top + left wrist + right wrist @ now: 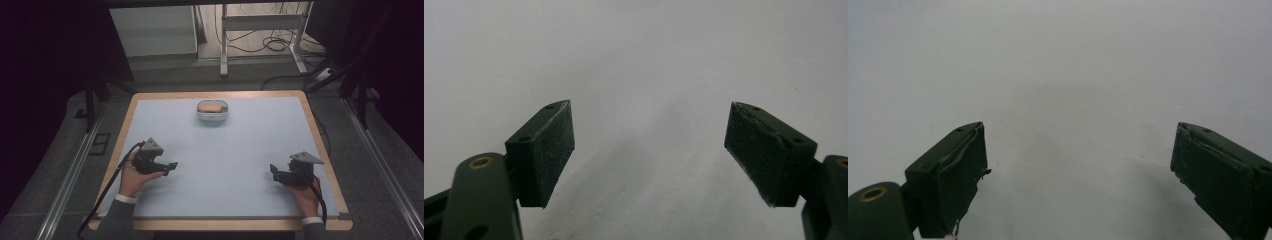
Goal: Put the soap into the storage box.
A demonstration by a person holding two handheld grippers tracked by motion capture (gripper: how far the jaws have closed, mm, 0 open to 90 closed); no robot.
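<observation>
Small clear plastic tub with tan contents [212, 111] sits untouched near table's [240, 165] far edge. Left gripper [170, 165], right gripper [274, 171]: jaws spread, empty, near edge. Nothing begun.

Small clear container [212, 112] at the table's far edge: its tan, rounded contents are too small to identify. Person's dark-sleeved forearms [116, 222] are cut off by the bottom edge. Both gripper views crop the jaw bases at the lower edge.
</observation>
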